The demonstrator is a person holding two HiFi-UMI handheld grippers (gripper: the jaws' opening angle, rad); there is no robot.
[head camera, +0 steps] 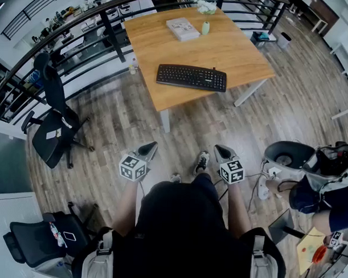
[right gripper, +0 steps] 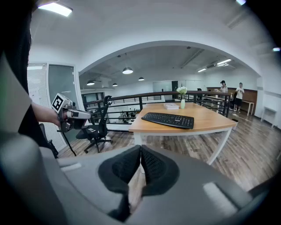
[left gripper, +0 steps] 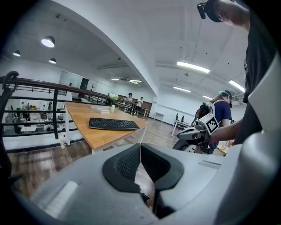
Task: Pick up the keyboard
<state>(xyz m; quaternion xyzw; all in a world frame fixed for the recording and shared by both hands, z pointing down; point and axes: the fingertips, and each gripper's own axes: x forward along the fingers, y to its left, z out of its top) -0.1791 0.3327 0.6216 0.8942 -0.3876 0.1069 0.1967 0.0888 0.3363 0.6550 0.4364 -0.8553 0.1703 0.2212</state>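
My left gripper [head camera: 150,146] is clenched. In the left gripper view its two dark ribbed pads meet at the tips with nothing between them. The right gripper [head camera: 220,149] is the same, with its pads pressed together on empty air. I hold both low in front of my body, tilted somewhat down over the wood floor [head camera: 129,122], a little apart from each other and touching nothing.

As I judge it, the task has not begun. The keyboard [head camera: 191,77] lies untouched on the wooden table [head camera: 223,46], well apart from both grippers, with a stretch of bare floor between me and the table's near edge. What is left is everything: walk up, open the jaws, take hold and lift.

The keyboard is black, full width, low and flat. It sits close to the table's near edge, its long side roughly along that edge and slightly skewed. Both gripper views show it as a thin dark slab with rows of keys, and the tabletop around it is bare. Farther back on the table, well clear of it, are a book [head camera: 182,29] and a small pale green bottle [head camera: 205,28].

Being so thin and wide, I expect it to need a pinch on an edge, or one gripper at each end, to stay level.

Off to my left stands an office chair [head camera: 52,125], and to my right another person [head camera: 326,189] sits. Neither is between me and the table.
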